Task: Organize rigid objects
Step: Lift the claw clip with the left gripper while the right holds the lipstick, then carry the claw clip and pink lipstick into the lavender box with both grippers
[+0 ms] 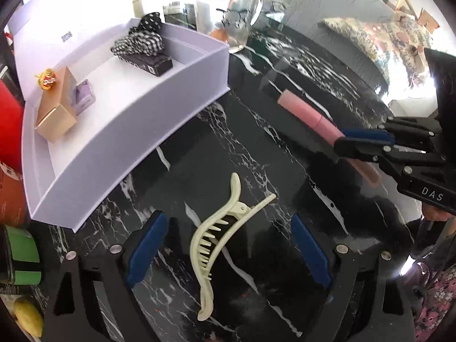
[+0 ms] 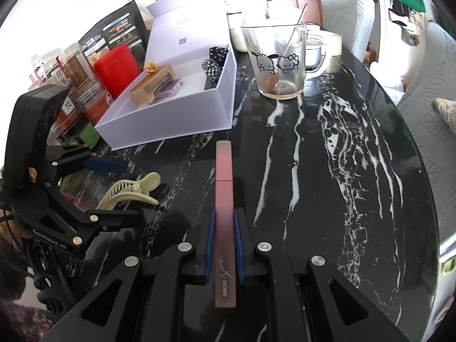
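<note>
Glass mug (image 2: 280, 65) beside white box (image 2: 182, 114), jars (image 2: 77, 79) behind, marble table (image 2: 342, 171)

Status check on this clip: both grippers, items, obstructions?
Left hand-held gripper open over cream hair clip. Right hand-held gripper shut on pink tube. White box unobstructed.

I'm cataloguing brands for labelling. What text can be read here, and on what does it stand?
"SIMON": pink tube, held in the right tool.
"DAS": right tool's body, in the left wrist view.
"GenRobot.AI": left tool body.
Box lid print, jar labels, black pouch: too small to read.
</note>
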The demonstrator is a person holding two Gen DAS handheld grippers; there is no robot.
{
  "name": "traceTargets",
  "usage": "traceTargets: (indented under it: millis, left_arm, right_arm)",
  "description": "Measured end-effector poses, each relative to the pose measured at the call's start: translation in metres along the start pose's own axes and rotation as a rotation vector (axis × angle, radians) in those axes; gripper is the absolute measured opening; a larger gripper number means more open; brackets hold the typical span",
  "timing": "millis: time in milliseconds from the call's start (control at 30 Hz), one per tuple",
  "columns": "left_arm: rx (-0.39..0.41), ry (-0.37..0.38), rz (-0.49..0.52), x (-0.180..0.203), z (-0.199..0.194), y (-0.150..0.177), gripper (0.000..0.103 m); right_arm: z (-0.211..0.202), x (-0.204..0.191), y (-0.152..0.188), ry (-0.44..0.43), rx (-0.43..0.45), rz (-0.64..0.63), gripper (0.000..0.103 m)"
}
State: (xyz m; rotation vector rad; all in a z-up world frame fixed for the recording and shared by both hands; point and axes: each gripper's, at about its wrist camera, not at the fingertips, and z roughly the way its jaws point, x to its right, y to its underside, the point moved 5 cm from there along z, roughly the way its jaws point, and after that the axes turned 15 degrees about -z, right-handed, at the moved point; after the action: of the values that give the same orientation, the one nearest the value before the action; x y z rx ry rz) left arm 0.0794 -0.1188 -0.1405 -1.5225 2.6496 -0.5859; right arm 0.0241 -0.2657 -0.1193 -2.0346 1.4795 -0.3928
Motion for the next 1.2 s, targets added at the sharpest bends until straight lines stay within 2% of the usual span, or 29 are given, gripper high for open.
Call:
traceTargets:
  millis: [100, 133, 167, 233, 400, 800, 1200]
  left_arm:
    - [-0.029, 0.006, -0.020, -0.001, 0.006, 0.002, 0.081]
    - [-0.005, -0.009, -0.014, -0.001, 0.005, 0.001, 0.067]
    - [0.019, -0.032, -0.009, -0.002, 0.004, 0.001, 0.049]
    - [0.044, -0.055, -0.015, -0.003, 0.000, 0.000, 0.022]
    - [0.012, -0.016, -0.055, -0.005, -0.003, 0.001, 0.021]
    - [0.104, -0.018, -0.097, -0.006, -0.035, -0.005, 0.021]
    - [0.187, -0.037, -0.187, -0.022, -0.061, 0.001, 0.021]
  right_arm:
    - [0.000, 0.002, 0.000, 0.004, -0.001, 0.004, 0.013]
    - [0.000, 0.002, 0.000, 0.006, -0.001, 0.005, 0.013]
    - [0.000, 0.002, 0.001, 0.007, 0.000, 0.006, 0.013]
    - [0.000, 0.003, 0.001, 0.010, -0.001, 0.009, 0.013]
    - [0.000, 0.003, 0.002, 0.005, 0.001, 0.015, 0.014]
    - [-0.004, -0.003, -0.006, -0.006, 0.027, -0.009, 0.013]
    - [-0.005, -0.029, -0.022, -0.051, 0.054, -0.078, 0.013]
